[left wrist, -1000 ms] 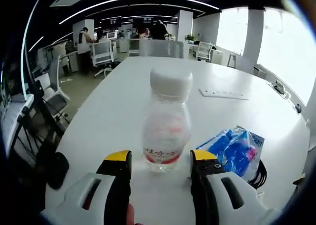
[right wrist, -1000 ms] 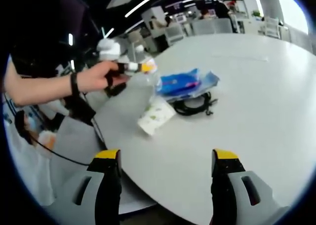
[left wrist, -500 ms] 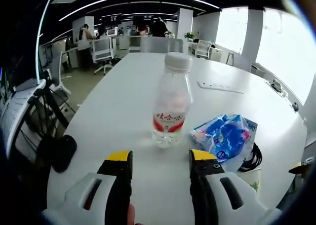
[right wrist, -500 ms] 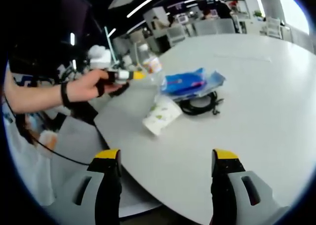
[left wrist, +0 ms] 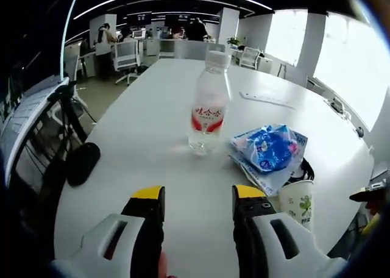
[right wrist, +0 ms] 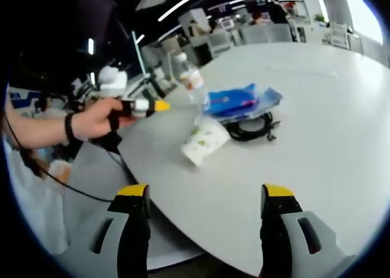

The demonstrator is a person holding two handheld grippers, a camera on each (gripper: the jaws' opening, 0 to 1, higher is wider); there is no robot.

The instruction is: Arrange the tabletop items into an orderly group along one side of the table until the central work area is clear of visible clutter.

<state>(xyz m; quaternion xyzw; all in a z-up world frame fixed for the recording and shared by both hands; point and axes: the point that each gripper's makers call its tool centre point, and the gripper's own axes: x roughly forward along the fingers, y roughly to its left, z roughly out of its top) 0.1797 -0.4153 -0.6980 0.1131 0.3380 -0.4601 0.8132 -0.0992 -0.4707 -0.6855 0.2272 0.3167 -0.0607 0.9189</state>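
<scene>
A clear water bottle with a red label and white cap stands upright on the white table. My left gripper is open, drawn back from the bottle with bare table between. Right of the bottle lies a blue packet over a black cable, with a white paper cup nearer. In the right gripper view the bottle, blue packet, black cable and tipped paper cup sit along the table's far-left part. My right gripper is open over bare table, far from them.
A white power strip lies farther along the table. A black object sits at the left table edge. Office chairs and desks stand beyond. A person's hand holds the left gripper beside the table edge.
My left gripper has let go of the bottle and pulled back, leaving it standing. The paper cup has come into the left gripper view. The right gripper has barely moved.
</scene>
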